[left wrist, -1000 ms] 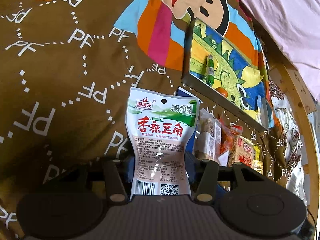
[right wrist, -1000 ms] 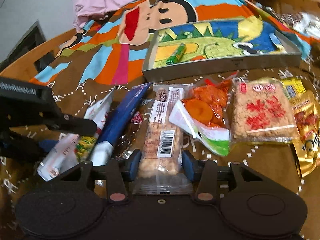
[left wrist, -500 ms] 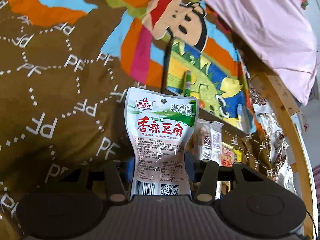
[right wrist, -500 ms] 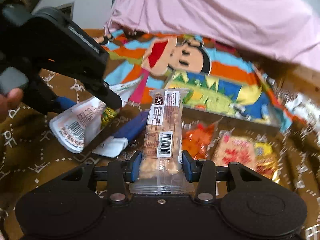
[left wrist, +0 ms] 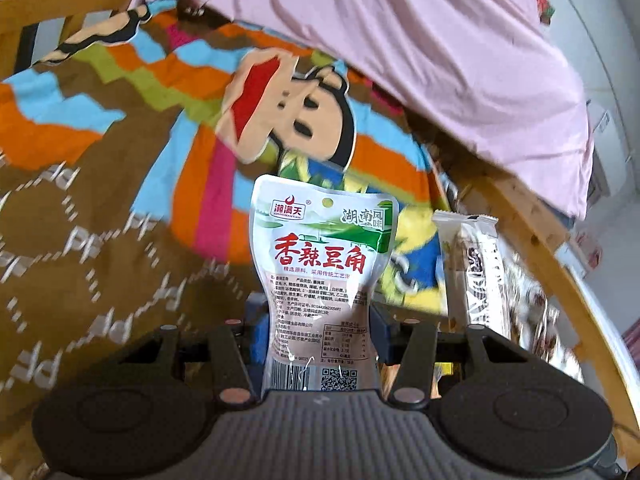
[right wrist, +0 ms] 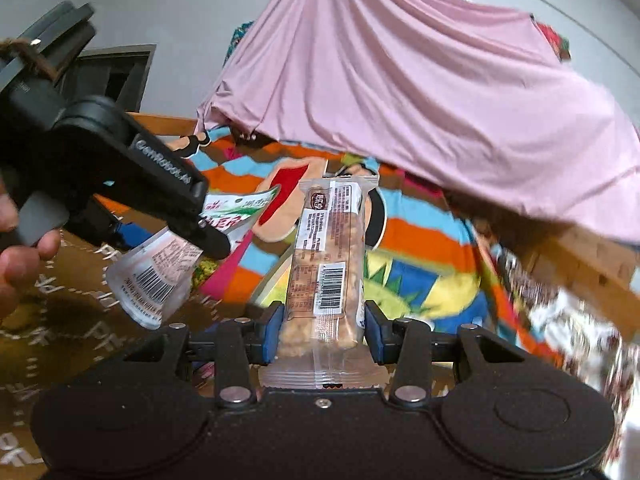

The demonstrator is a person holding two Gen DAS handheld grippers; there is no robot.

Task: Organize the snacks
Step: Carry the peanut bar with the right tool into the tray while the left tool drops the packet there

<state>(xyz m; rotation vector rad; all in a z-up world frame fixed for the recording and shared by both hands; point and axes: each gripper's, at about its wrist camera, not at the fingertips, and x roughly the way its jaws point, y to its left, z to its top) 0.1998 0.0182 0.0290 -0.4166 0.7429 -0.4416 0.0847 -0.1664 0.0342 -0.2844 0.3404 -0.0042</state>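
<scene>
My left gripper (left wrist: 318, 326) is shut on a white snack pouch (left wrist: 322, 264) with red Chinese lettering, held upright in the air above the bedspread. My right gripper (right wrist: 323, 326) is shut on a clear-wrapped nut bar (right wrist: 326, 264) with a barcode, also lifted. The nut bar shows at the right in the left wrist view (left wrist: 474, 272). The left gripper with its pouch (right wrist: 160, 268) shows at the left in the right wrist view. The dinosaur-print tray (right wrist: 420, 284) lies ahead, mostly hidden behind both snacks.
A cartoon-print bedspread (left wrist: 100, 208) covers the bed. A pink sheet (right wrist: 420, 100) hangs over the far side. A wooden bed rail (left wrist: 560, 264) runs along the right, with blurred snack packets (right wrist: 580, 332) near it.
Both grippers have lifted with their snacks and tilted up toward the far side of the bed. The snack pile on the bedspread has dropped out of view.
</scene>
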